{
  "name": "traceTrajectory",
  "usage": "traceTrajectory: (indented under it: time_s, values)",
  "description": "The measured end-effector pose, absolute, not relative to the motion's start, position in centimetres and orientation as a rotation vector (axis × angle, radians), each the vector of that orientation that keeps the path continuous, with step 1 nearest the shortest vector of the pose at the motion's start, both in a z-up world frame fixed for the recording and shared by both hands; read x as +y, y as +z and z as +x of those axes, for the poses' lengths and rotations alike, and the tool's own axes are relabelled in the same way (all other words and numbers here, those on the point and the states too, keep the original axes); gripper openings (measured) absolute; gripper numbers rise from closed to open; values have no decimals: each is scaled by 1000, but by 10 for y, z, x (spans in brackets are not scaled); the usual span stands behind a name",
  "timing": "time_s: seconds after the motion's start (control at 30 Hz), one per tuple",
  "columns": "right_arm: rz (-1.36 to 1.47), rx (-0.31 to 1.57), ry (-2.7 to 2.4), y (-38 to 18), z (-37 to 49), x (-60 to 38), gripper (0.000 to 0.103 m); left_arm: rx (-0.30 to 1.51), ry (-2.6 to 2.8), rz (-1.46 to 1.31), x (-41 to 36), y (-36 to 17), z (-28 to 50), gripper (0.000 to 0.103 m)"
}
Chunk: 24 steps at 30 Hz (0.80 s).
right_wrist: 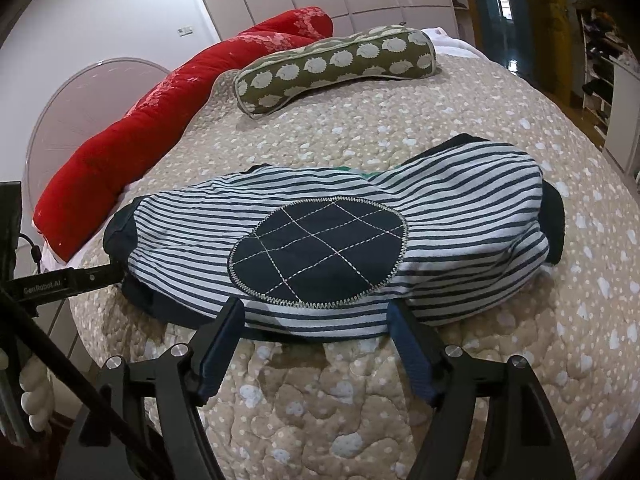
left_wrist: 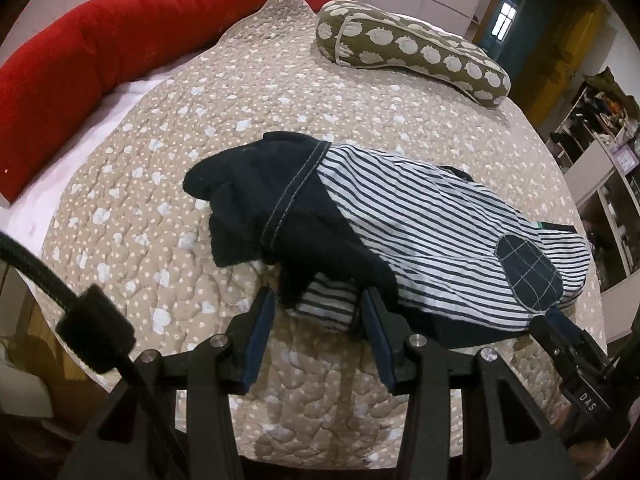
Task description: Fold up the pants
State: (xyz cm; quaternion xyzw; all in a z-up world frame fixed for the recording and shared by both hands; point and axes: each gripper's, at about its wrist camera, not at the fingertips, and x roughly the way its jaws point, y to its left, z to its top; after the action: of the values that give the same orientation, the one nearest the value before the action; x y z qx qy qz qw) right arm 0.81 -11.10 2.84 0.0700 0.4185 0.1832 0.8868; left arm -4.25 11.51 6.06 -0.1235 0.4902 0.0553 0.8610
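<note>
Both tongs, left (left_wrist: pixel 316 312) and right (right_wrist: pixel 316 320), gape open at the near edge of the bunched pants (right_wrist: pixel 340 240) on the bed (right_wrist: pixel 360 420)

Pants (left_wrist: pixel 420 220) folded over, underside hidden against quilt (left_wrist: pixel 160 160). Red pillow (left_wrist: pixel 100 60) cut off at frame edge. Shelf (left_wrist: pixel 600 140) contents too small to tell.

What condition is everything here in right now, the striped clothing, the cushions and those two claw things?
Navy-and-white striped pants with oval navy patch: bunched in a loose fold on the quilt, dark lining turned out at one end.
Left gripper: open, fingers straddling the pants' edge.
Right gripper: open, at the pants' near edge.
Olive bolster pillow with pale spots: lying flat.
Red padded cushion: lying along the bed's edge.
</note>
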Motion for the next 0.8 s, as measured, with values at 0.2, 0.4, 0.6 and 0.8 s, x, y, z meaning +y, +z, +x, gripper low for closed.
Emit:
traceTrajectory:
  time_s: [0.2,0.4,0.6,0.8]
  values:
    - [135,875,375,27,9,-109,79,1030,113,-254,115,60,-42,45]
    - [135,876,376,26,10,-110,80,1029,113,-255,115,59,-42,46]
    - [133,876,379,25,10,-110,81,1030,113,-252,115,60,-42,47]
    - [133,876,380,24,10,-110,81,1029,109,-252,114,57,-41,48]
